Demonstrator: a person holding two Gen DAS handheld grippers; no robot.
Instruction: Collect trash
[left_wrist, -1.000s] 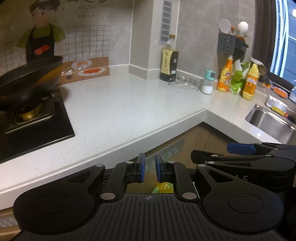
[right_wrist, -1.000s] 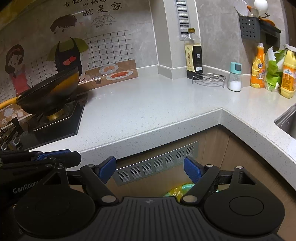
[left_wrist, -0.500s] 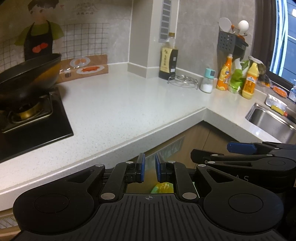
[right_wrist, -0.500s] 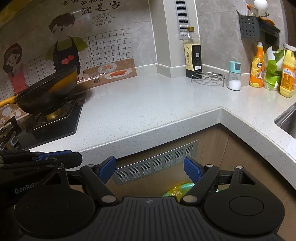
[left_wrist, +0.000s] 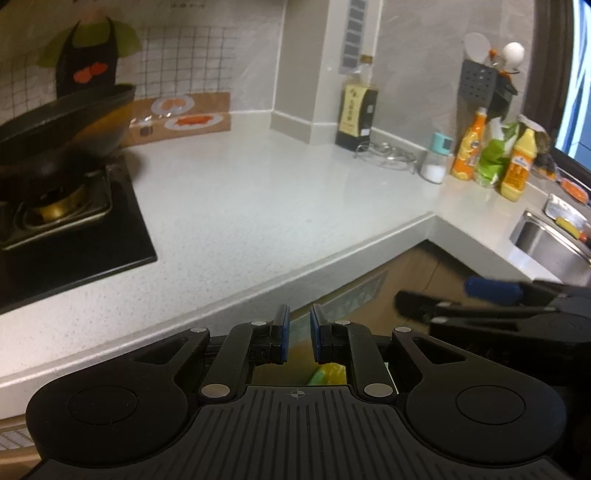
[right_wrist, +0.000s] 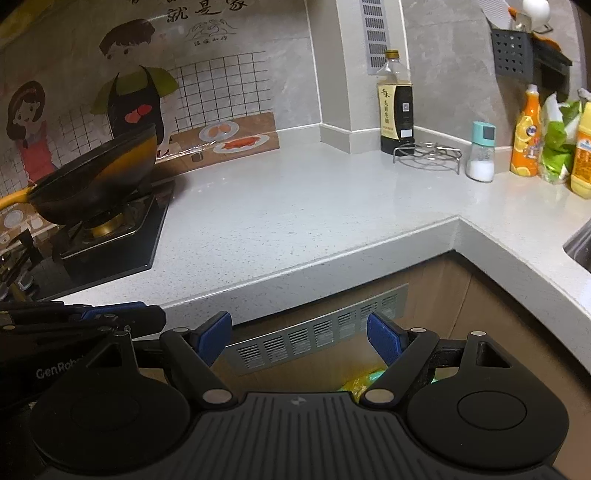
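Observation:
A yellow-green piece of trash (left_wrist: 328, 373) lies low down in front of the wooden cabinet, mostly hidden behind my gripper bodies; the right wrist view shows it as a crumpled yellow-green scrap (right_wrist: 360, 382). My left gripper (left_wrist: 297, 321) hangs just off the counter's front edge, its blue pads nearly together with nothing between them. My right gripper (right_wrist: 299, 328) stands wide open and empty over the cabinet's vent grille (right_wrist: 317, 332). Each gripper shows at the side of the other's view: the right gripper (left_wrist: 480, 295) and the left gripper (right_wrist: 122, 314).
The white L-shaped counter (right_wrist: 295, 206) bends around a corner. A black wok (right_wrist: 99, 177) sits on the hob at the left. A dark bottle (right_wrist: 395, 107), wire trivet (right_wrist: 426, 153), salt shaker (right_wrist: 480, 155) and orange and yellow bottles stand at the back. A sink (left_wrist: 546, 240) is at the right.
Both views have slid slightly, so the counter items sit a little further right than before. The jaws of both grippers stand as they did.

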